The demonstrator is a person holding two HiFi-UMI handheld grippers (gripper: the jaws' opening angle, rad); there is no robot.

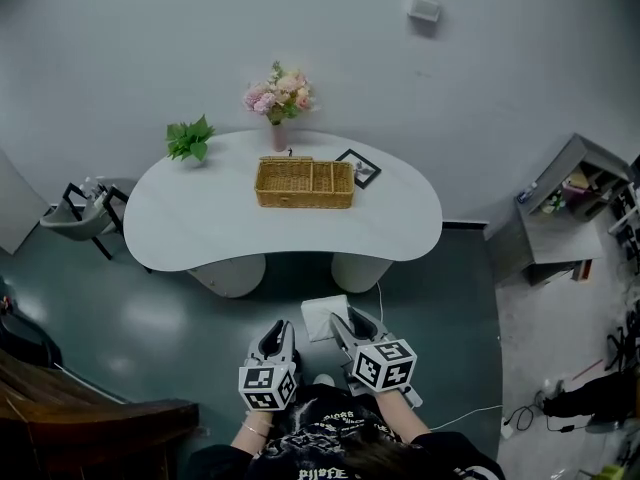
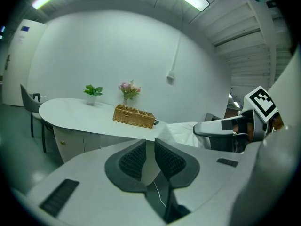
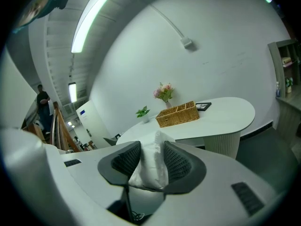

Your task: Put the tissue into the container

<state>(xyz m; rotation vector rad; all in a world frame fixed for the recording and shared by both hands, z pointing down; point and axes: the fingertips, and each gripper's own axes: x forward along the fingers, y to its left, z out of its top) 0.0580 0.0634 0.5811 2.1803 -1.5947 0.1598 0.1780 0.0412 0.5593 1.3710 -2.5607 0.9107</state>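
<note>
While the basket [image 1: 304, 183] sits apart, the right claw [image 3: 151, 147] pinches tissue [image 3: 153, 168].

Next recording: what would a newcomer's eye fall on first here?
A white tissue is pinched in the right hand-held gripper, low in the head view. Ahead, a wicker basket sits on the white curved table, with pink flowers in a vase behind it.

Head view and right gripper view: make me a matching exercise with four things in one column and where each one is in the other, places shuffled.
Things:
1. tissue
2. wicker basket
3. potted plant
4. picture frame

Places:
A. left end of the table
B. between the jaws of the right gripper
C. just right of the wicker basket
D. middle of the table

Pairs: 1-B, 2-D, 3-A, 4-C
</note>
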